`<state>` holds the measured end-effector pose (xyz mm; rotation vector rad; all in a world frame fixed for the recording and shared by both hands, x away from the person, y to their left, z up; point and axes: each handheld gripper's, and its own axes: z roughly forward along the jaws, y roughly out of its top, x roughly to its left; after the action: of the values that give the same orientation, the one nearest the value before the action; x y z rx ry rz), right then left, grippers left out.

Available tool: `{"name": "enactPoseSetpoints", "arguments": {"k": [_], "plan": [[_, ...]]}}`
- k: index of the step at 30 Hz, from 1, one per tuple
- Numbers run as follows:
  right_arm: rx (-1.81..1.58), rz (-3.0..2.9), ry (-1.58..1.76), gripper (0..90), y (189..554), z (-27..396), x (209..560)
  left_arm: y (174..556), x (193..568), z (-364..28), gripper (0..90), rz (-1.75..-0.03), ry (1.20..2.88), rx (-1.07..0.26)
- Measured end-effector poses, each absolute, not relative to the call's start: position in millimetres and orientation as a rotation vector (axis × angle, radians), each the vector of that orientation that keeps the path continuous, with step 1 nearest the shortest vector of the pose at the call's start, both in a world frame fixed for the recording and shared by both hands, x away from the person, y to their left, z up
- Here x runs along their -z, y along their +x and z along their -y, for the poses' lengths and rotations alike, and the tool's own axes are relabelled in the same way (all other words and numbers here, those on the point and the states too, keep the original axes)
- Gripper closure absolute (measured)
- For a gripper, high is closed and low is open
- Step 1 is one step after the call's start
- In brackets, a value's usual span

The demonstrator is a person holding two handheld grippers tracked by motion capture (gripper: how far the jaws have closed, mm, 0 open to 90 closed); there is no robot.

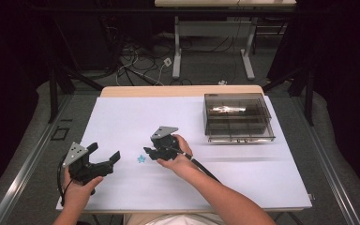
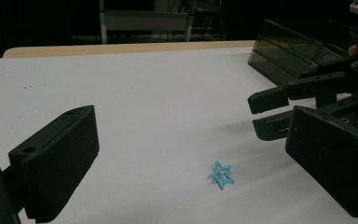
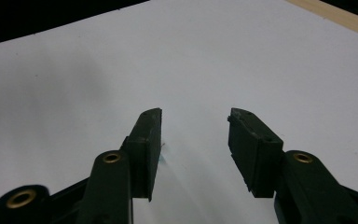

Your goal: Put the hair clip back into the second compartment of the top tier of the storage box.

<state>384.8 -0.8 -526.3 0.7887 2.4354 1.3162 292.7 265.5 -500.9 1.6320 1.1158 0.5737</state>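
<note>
Clearance on the work surface

The white table [image 1: 122, 117] lies bare across the left and centre of the high view. A smoked plastic box [image 1: 236, 117] stands at upper right. A small teal star clip [image 1: 141, 159] lies between the left gripper [image 1: 104, 158] and right gripper [image 1: 149, 153], both with jaws apart.

The white table [image 1: 243, 173] takes up the middle of the high view, with a strip of bare wood along its far edge. Upper center there's a tangle of cables [image 1: 136, 65] on the floor, and a second desk's white legs [image 1: 176, 56] stand in the top center-right.
</note>
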Motion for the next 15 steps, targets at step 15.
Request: {"name": "enactPoseSetpoints", "arguments": {"k": [15], "plan": [[-1.408, -2.477, 0.817, 55.6, 389.5, -9.2, 541.7, 293.5, 501.1, -266.4, 2.6, -1.117, 1.629, -0.575]]}}
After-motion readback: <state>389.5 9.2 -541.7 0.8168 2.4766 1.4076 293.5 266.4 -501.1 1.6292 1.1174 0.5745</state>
